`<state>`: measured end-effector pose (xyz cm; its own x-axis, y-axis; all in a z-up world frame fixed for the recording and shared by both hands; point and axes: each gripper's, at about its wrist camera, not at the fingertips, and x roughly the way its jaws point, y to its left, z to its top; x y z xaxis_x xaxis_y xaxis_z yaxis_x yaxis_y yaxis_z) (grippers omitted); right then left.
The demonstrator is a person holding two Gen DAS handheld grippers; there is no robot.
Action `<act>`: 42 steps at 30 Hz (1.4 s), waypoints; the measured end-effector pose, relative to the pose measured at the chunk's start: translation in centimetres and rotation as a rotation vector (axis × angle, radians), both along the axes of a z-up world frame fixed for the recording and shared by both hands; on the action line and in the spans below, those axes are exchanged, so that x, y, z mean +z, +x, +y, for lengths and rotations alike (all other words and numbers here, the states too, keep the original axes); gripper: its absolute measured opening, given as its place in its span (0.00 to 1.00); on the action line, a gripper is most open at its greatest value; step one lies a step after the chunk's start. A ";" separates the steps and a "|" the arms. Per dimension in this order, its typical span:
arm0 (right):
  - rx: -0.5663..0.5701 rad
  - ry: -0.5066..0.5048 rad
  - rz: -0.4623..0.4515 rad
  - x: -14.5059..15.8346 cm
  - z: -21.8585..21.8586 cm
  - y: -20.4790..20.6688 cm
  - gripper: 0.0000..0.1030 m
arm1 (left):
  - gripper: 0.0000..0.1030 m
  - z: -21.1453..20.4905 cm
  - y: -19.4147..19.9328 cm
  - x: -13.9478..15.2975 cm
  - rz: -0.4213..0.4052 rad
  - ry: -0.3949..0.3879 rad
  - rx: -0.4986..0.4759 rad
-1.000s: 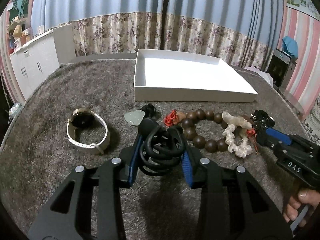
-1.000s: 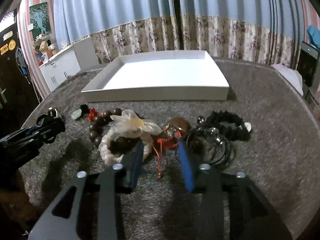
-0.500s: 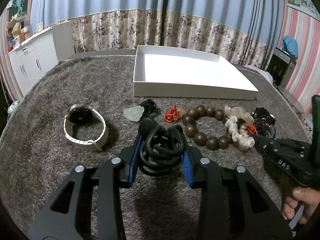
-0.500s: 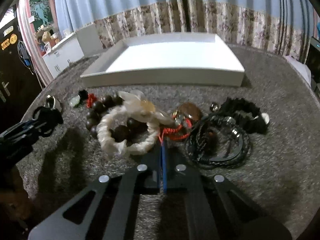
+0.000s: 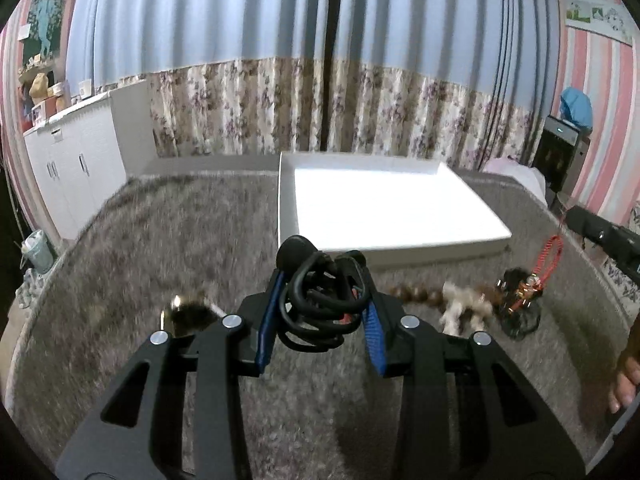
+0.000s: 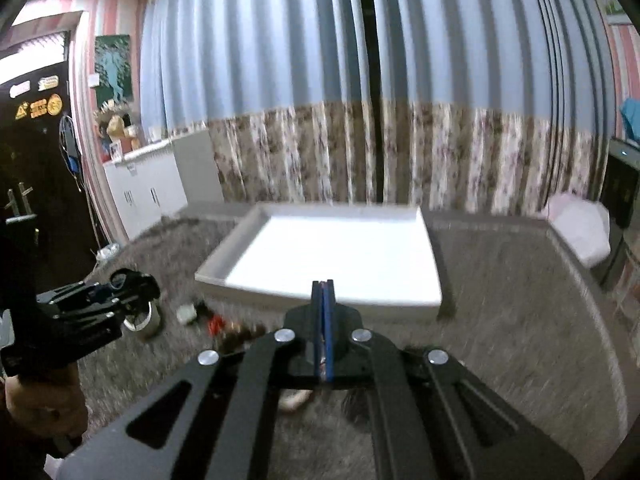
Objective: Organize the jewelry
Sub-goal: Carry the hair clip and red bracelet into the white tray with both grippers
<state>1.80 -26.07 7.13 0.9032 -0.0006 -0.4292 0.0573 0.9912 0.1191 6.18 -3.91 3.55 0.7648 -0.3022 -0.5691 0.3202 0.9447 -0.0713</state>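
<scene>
My left gripper (image 5: 320, 300) is shut on a coiled black cord necklace (image 5: 320, 296) and holds it above the grey mat, in front of the white tray (image 5: 384, 208). My right gripper (image 6: 324, 292) is shut on a red cord (image 5: 550, 258); in the left wrist view the cord hangs from it, lifting a small brown and gold pendant (image 5: 520, 288) off the jewelry pile. The cord itself is hidden in the right wrist view. The brown bead bracelet (image 5: 412, 292) and white bracelet (image 5: 464, 308) lie on the mat. The left gripper also shows in the right wrist view (image 6: 132, 284).
A white-strap watch (image 5: 188, 312) lies left of the left gripper; it also shows in the right wrist view (image 6: 140, 320). A pale green pendant (image 6: 186, 312) and red knot (image 6: 216, 322) lie before the tray (image 6: 320, 300). White cabinets (image 5: 76, 168) stand at far left.
Both grippers have risen and tilted up. The right gripper, open a second ago, closed on the red cord and lifted it with its pendant. The left still holds the black necklace.
</scene>
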 end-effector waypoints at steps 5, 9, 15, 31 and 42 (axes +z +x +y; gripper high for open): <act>-0.001 -0.026 -0.068 2.9 -0.8 0.3 0.00 | 0.35 -0.3 1.2 2.8 -0.036 -0.013 -0.034; 0.005 -0.035 -0.109 4.7 -1.4 1.4 0.00 | 0.35 -0.8 2.5 4.9 -0.073 -0.025 -0.045; 0.018 -0.041 -0.155 6.2 -2.4 3.8 0.00 | 0.35 -1.4 6.1 7.5 -0.087 -0.078 -0.062; -0.001 0.029 -0.075 1.5 -5.2 13.1 0.00 | 0.35 -3.1 14.0 2.0 -0.006 -0.097 -0.030; -0.016 0.035 0.059 -4.5 -6.8 15.0 0.00 | 0.35 -3.7 16.0 -3.3 0.074 -0.038 -0.034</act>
<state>16.83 -32.83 2.64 0.8761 0.0012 -0.4820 0.0809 0.9854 0.1495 22.23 -7.58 0.25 0.7098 -0.3492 -0.6117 0.3442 0.9297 -0.1314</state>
